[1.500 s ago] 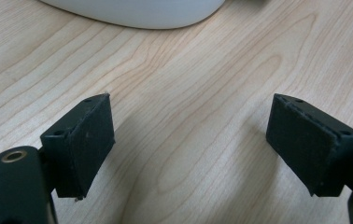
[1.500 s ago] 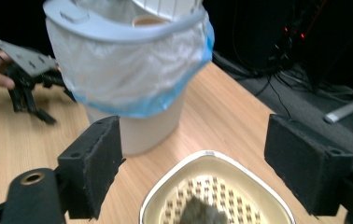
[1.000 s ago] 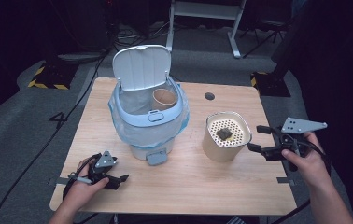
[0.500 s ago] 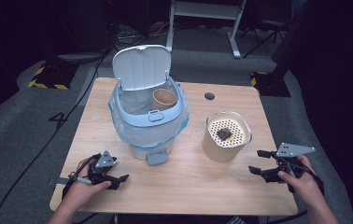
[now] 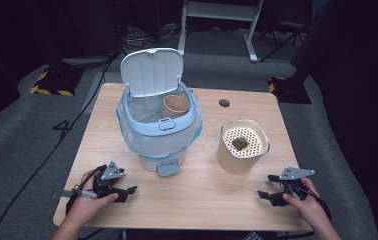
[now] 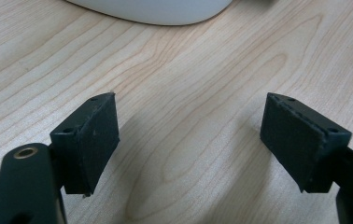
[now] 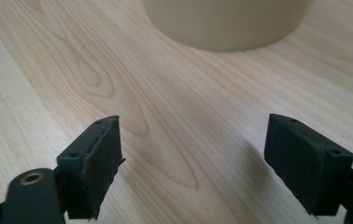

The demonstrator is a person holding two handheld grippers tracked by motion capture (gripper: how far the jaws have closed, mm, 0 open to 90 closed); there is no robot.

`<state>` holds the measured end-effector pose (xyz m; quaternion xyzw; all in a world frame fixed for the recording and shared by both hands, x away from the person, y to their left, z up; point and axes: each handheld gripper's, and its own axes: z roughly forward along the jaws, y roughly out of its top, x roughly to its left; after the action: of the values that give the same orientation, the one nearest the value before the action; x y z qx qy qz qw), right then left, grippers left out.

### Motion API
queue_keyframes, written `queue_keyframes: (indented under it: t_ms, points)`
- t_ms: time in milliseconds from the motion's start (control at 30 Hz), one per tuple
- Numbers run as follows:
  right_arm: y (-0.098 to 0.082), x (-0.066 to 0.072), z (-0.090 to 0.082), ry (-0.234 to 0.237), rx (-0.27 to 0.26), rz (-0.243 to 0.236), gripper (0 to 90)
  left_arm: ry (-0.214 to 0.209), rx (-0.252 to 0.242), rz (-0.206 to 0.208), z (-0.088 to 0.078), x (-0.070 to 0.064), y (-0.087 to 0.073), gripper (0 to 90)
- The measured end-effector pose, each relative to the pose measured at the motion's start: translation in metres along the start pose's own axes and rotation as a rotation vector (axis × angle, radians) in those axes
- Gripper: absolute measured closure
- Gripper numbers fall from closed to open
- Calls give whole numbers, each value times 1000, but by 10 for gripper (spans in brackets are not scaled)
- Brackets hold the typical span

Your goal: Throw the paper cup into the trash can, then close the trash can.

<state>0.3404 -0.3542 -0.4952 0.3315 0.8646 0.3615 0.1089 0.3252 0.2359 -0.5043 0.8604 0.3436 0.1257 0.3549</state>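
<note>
On the wooden table (image 5: 202, 200) both grippers lie low near the front edge, each one in a hand. The left gripper (image 5: 129, 190) is at the front left corner, and its jaws stand wide apart with nothing between them. They have just been closing a little, but in the left gripper view there is only bare wood between the two black pads (image 6: 90, 140). At the top of that view the white base of the bin is visible just ahead of the jaws.

The right gripper (image 5: 266, 186) is at the front right, near the table surface. Its jaws are also apart and they have just been opening; nothing is between them. In the right gripper view the beige cup (image 7: 226, 23) stands a little ahead of the jaws, not touching them.

This beige cup (image 5: 242, 146) stands upright on the right half of the table, between the right gripper and the bin. It has a perforated insert at the top, and a small dark piece lies on this insert.

The bin (image 5: 159, 130) stands at the middle left of the table, with a thin plastic bag around it. Its white lid (image 5: 152, 72) is raised and tilts back. Inside the bin a brown paper cup (image 5: 177, 105) lies near the right wall.
</note>
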Motion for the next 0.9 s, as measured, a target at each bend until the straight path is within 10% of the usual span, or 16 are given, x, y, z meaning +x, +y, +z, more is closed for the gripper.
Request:
queue_keyframes:
  t_ms: [367, 900]
  points:
    - [-3, 7, 11, -150, -48, 58, 113, 66, 9, -51, -3, 4, 0, 225]
    - [-3, 8, 12, -154, -48, 66, 111, 33, -69, -45, -35, 7, 14, 244]
